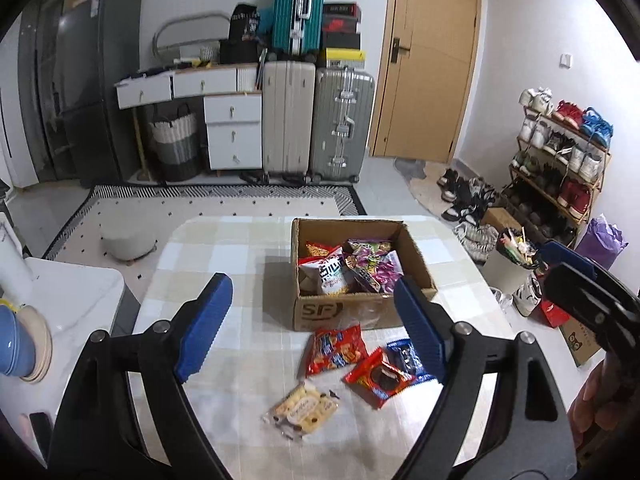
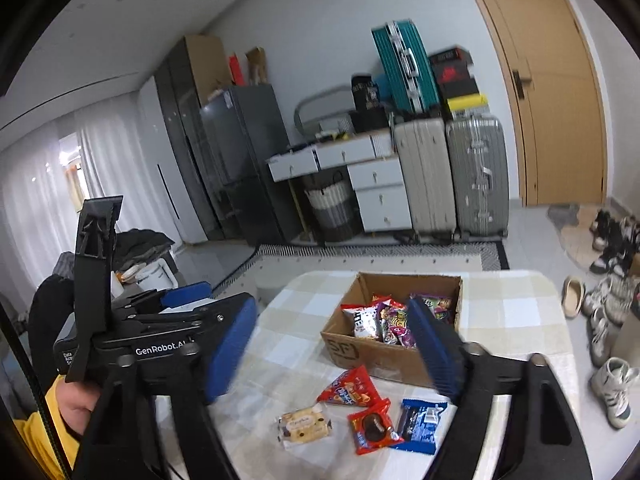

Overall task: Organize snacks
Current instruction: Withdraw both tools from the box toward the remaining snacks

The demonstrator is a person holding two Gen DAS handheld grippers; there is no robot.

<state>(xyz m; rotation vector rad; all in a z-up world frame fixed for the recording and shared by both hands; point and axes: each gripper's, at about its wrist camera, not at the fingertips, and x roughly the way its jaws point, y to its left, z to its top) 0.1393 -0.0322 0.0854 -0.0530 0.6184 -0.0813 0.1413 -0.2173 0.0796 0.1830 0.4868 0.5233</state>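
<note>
On the checked table [image 1: 224, 240], roughly half looks done: about four packets are already stowed in the cardboard box [image 1: 360, 312] at 12 o'clock, while four packets [image 1: 336, 350] are left at 6 o'clock of it. Both the left gripper [image 1: 312, 320] and the right gripper [image 2: 336, 344] are held apart, nothing clamped.

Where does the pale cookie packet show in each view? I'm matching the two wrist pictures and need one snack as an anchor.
Left wrist view: the pale cookie packet lies low and centre on the checked tablecloth, nearest the camera, left of the red packets.
Right wrist view: the same packet lies low and centre-left, leftmost of the four loose snacks.
Shared landmark: the cardboard box of snacks, behind it in both.
</note>
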